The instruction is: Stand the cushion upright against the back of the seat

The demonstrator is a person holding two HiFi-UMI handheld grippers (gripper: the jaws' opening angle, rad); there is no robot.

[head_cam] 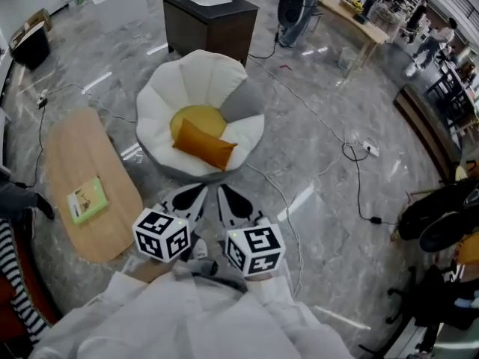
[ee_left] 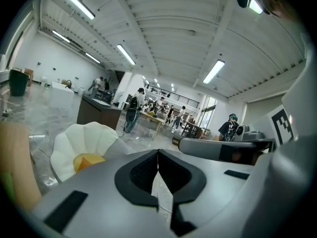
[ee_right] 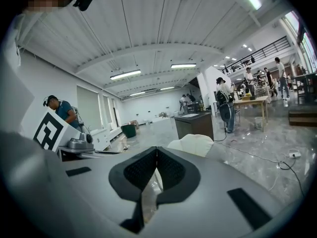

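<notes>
White-and-black grippers, both empty, short of a petal-shaped seat.
Left gripper [head_cam: 190,199] and right gripper [head_cam: 234,203]: jaws pressed together on nothing. Beyond them, the orange cushion [head_cam: 203,145] lies flat at the near edge of the white seat [head_cam: 156,109]. Green book [head_cam: 88,200] on wooden table [head_cam: 75,152]: print unreadable.

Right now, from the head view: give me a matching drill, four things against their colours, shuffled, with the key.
Things:
1. cushion
2. chair
3. book
4. cabinet

Colours:
A. dark brown
B. green
C. orange
D. mostly white

Pairs: 1-C, 2-D, 3-B, 4-A
</notes>
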